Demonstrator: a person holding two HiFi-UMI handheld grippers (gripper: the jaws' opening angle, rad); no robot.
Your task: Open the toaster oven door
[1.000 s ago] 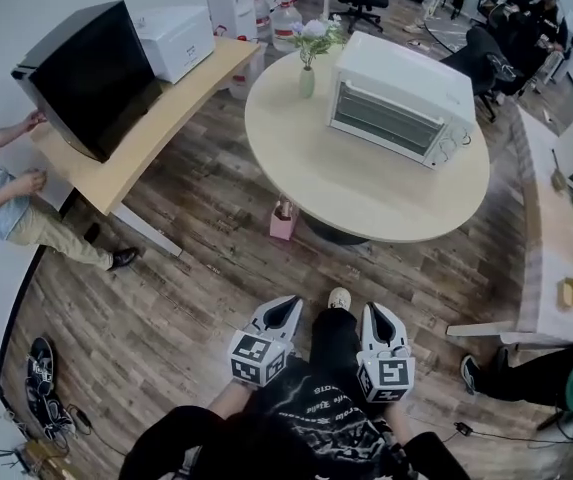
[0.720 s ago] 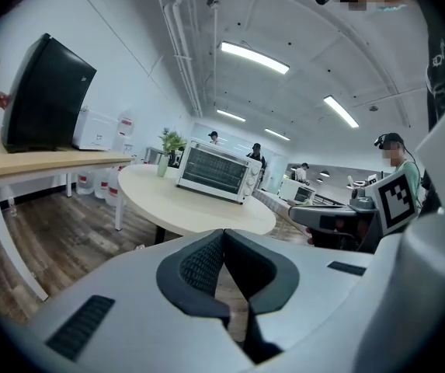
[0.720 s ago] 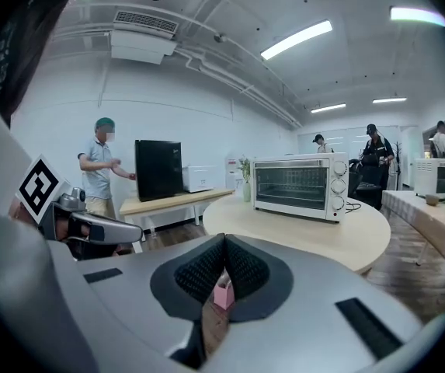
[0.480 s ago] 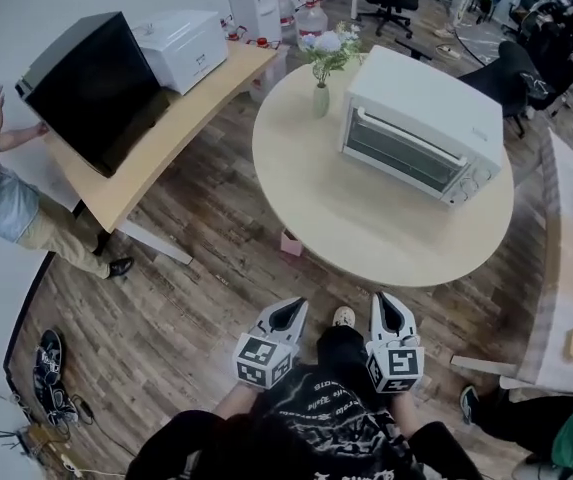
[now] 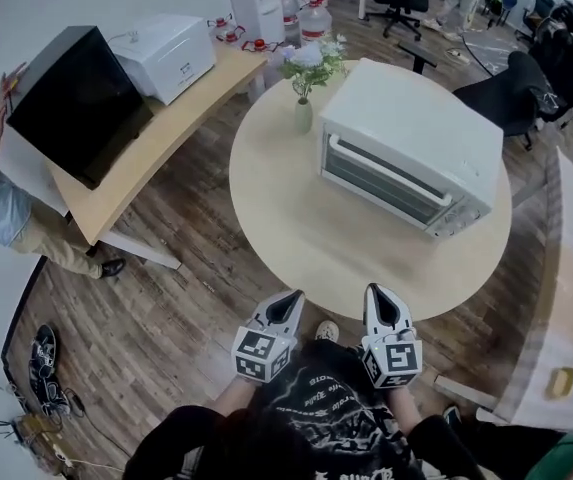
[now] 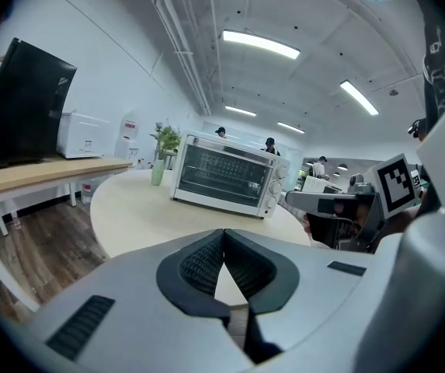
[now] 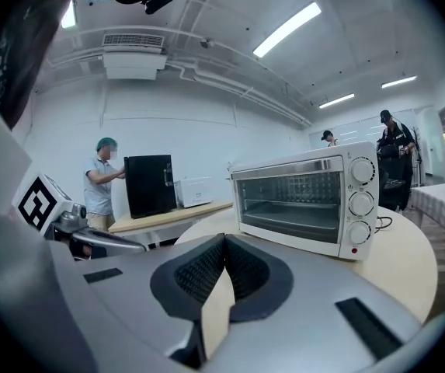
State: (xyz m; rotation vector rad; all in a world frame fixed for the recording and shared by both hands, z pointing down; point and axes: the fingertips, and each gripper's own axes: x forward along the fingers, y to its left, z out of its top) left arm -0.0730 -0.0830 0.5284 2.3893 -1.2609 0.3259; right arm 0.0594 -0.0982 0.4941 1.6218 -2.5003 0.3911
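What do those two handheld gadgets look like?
Both the left gripper and right gripper are pale grey shells tapering to a point, black textured pads inside, a white cube with black square markers behind. The top worn is black with white print.

white toaster oven (image 5: pixel 406 153), door shut, on round table (image 5: pixel 286 238)

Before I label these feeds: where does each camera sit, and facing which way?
Head view: on the head, steeply down at toaster oven, round table; left gripper, right gripper, torso show.
Left gripper view: on that gripper, facing the oven front over shut jaws; right gripper at right.
Right gripper view: likewise; left gripper at left.
All share the oven.
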